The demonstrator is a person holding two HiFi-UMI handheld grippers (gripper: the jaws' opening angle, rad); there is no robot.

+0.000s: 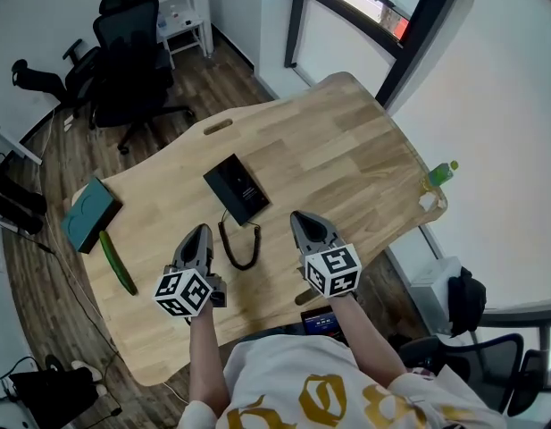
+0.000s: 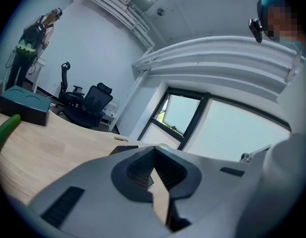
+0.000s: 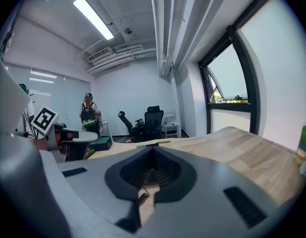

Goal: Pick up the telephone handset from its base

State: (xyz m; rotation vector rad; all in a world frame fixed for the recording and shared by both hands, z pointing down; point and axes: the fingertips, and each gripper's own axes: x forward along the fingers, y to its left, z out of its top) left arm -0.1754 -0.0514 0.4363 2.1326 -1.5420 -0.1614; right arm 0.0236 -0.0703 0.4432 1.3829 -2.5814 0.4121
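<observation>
The flat black telephone [image 1: 237,188] is lying mid-table, just ahead of my grippers, its coiled cord [image 1: 242,244] trailing between them. The pale wooden table [image 1: 346,150] is filling a white-walled office; a black office chair [image 1: 128,52] is standing beyond. I am holding my left gripper [image 1: 202,231] and right gripper [image 1: 298,215] closed, both empty.

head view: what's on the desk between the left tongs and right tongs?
Between the left tongs and right tongs lies the coiled cord, trailing from the telephone. The head view shows it.
</observation>
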